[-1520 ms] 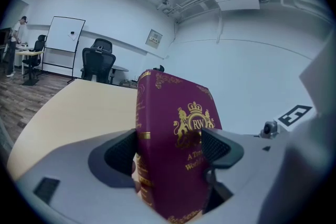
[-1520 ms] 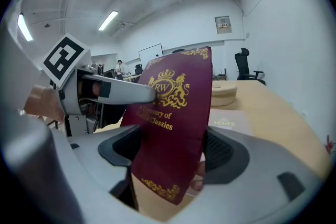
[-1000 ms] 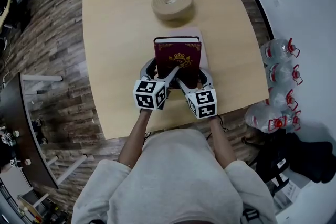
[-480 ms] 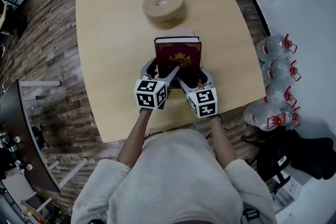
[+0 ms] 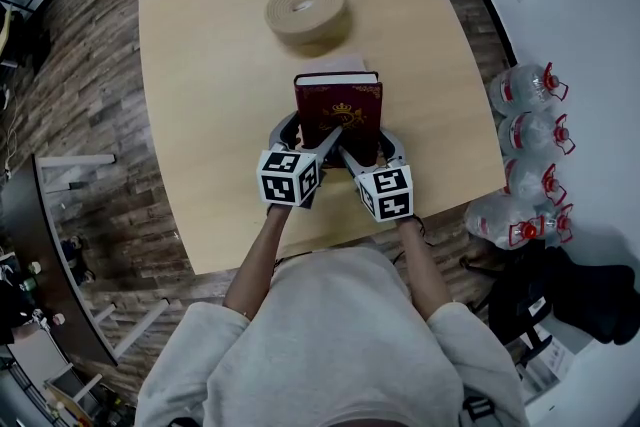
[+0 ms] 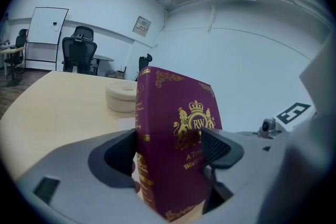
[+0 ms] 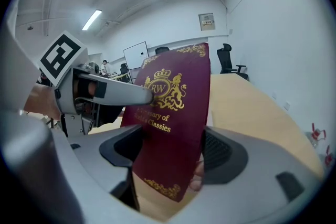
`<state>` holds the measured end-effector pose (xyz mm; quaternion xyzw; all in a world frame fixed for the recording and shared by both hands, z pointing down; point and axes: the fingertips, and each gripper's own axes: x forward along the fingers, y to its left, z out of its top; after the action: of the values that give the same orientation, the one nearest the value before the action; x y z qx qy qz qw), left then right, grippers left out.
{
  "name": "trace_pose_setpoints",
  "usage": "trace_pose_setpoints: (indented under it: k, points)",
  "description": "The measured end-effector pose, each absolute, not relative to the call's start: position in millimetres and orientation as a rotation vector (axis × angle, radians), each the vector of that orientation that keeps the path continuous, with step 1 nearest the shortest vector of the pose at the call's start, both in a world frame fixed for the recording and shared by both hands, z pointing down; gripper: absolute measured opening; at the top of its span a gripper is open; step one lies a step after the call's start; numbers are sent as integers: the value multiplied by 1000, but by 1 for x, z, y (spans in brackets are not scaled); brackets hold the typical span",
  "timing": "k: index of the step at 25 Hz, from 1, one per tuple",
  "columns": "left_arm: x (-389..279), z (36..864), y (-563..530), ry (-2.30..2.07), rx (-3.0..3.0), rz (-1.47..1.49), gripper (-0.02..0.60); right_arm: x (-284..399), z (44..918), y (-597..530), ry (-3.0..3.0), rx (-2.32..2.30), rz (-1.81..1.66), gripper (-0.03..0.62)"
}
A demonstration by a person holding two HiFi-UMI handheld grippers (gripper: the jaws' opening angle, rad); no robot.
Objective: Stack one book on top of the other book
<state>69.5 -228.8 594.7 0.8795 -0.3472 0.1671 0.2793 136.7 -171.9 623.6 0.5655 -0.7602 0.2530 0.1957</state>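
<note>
From the head view, the maroon book (image 5: pixel 338 110) stands on edge over the middle of the wooden desk (image 5: pixel 210 115). The left gripper (image 5: pixel 308 133) holds its lower left corner and the right gripper (image 5: pixel 370 147) its lower right corner. A pale flat thing (image 5: pixel 335 65) lies on the desk just beyond the book, and a tape roll (image 5: pixel 306 10) sits farther off. Water bottles (image 5: pixel 530 130) stand on the floor to the desk's right.

In the left gripper view, the fingers (image 6: pixel 220 147) are clamped on the book. One sits by the spine and the other presses the front cover under its gold crest. The book leans slightly.

In the right gripper view, this gripper's fingers (image 7: pixel 223 152) grip the book's opposite edge and have just closed a little further on it. A finger of the left gripper lies across the cover. No view shows whether the book's lower edge touches the desk.
</note>
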Motion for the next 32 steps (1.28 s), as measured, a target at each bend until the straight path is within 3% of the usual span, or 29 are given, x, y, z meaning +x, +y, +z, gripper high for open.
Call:
trace_pose_setpoints:
  k: [32]
  points:
    - [84, 642, -262, -895, 2257, 520, 399, 147, 652, -200, -2131, 1522, 929, 348]
